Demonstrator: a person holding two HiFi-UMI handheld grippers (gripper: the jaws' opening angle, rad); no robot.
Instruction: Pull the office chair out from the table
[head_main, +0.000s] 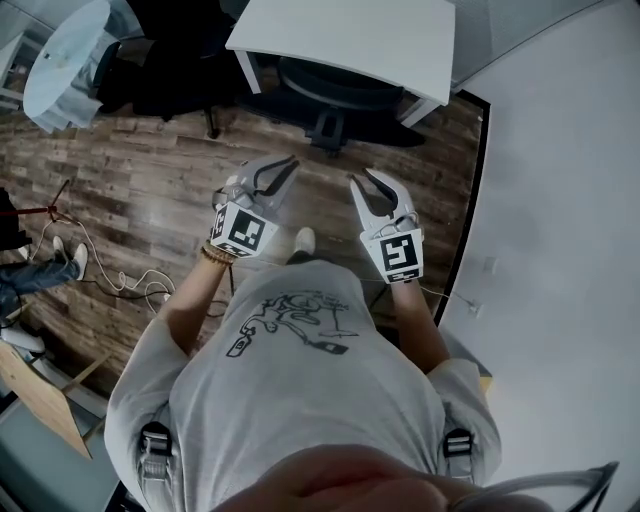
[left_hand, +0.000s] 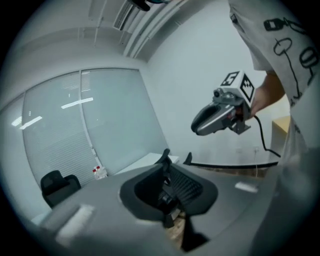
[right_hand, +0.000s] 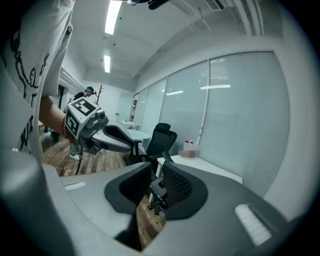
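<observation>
Wood floor (head_main: 150, 185) open before office chair (head_main: 335, 88); chair under table (head_main: 350, 35) edge.

I find the office chair (head_main: 335, 95) mostly hidden under the white surface (head_main: 350, 40), its seat out of sight, small bottles (right_hand: 189, 146) too blurred to identify, round surface (head_main: 62, 62) cut by the frame edge

Wood-plank floor (head_main: 130, 190). Round pale table (head_main: 65, 60) at the floor's top-left corner, with a black high-back chair (right_hand: 162, 136) near it. White cables (head_main: 120, 280) lie loose by the floor's left edge, next to a bystander's jeans leg and white shoes (head_main: 45, 268). Two red-capped bottles (right_hand: 189, 147) stand against the frosted glass partition (right_hand: 240, 115). Ceiling light strips (right_hand: 112, 17) are lit. Black baseboard (head_main: 470, 200) runs along the white wall (head_main: 570, 200).
</observation>
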